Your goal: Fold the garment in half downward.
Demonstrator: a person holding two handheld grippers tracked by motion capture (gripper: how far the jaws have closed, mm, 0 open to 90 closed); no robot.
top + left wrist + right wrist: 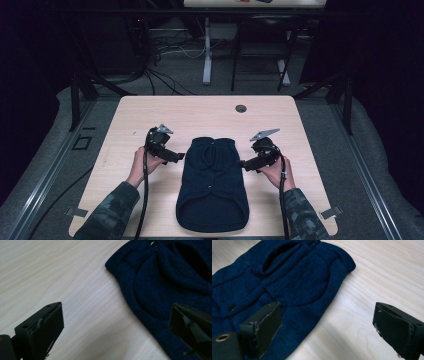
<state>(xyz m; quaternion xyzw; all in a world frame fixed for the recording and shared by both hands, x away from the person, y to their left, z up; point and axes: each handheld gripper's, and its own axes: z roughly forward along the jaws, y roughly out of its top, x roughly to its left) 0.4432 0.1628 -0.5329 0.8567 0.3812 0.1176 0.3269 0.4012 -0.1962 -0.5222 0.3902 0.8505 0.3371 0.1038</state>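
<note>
Your dark blue sweater (212, 185) lies flat in the middle of the tabletop (150, 115), its narrower end pointing away from you and its wider end reaching the near edge. You hold one pair of tongs on each side of it, level with its upper part.

Your left tongs (178, 156) point inward at the sweater's left edge. In the left gripper view they (117, 327) stand wide apart and hold nothing: one jaw is over bare wood, the other over the knit, with the sweater's edge (140, 300) running between them.

Your right tongs (243, 163) point inward at the sweater's right edge. In the right gripper view they (329, 327) are also wide apart and hold nothing, one jaw above the blue cloth (294, 285), the other above the pale wood. Small dark buttons (231, 307) show on the fabric.
</note>
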